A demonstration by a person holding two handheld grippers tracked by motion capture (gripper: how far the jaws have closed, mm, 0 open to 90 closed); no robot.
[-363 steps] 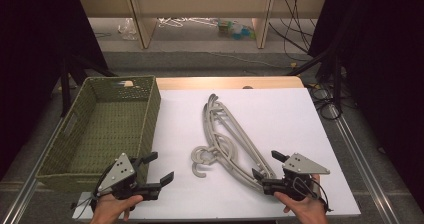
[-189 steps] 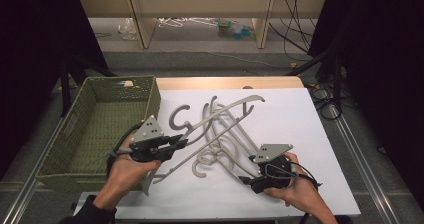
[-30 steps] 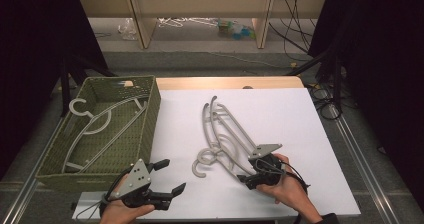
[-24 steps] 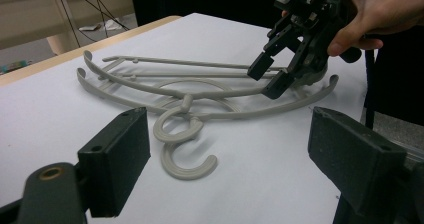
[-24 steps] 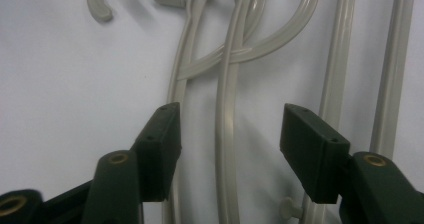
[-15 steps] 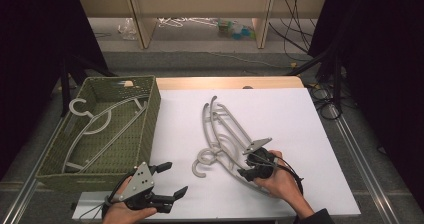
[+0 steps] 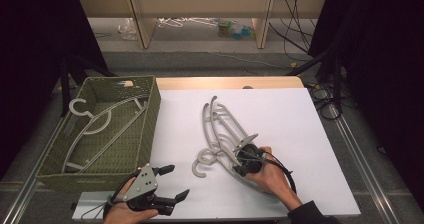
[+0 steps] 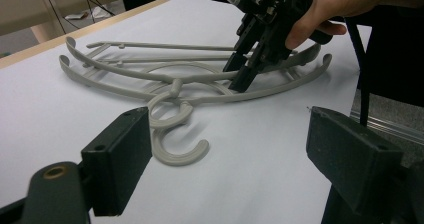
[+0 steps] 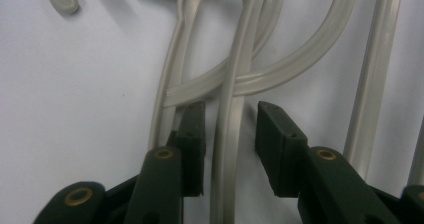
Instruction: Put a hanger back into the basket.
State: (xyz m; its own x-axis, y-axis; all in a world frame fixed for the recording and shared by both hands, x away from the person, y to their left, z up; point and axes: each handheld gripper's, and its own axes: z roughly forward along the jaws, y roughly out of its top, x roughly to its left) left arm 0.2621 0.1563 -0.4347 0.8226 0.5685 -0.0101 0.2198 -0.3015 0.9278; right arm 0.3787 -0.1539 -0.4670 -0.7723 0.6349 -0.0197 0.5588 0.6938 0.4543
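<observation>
Two grey plastic hangers (image 7: 220,129) lie overlapped on the white sheet, hooks (image 7: 202,164) toward me. My right gripper (image 7: 240,168) points down onto their near arms. In the right gripper view its jaws (image 9: 230,114) straddle one hanger arm (image 9: 227,149); they have just been closing, and a sliver of gap still shows on each side of it. A third hanger (image 7: 100,124) lies in the green basket (image 7: 150,119). My left gripper (image 7: 170,181) rests open and empty at the sheet's near edge. The left gripper view has its pads (image 8: 117,159) wide apart and the right gripper (image 8: 240,79) on the hangers.
The woven basket takes up the table's left side, its wall beside the sheet's left edge. The white sheet (image 7: 280,114) is bare to the right of the hangers. A cable (image 7: 282,171) loops from the right gripper. Shelves and cables stand behind the table.
My right hand has moved a little left and down onto the hangers, and its jaws have narrowed around one hanger arm. The left gripper has stayed put.
</observation>
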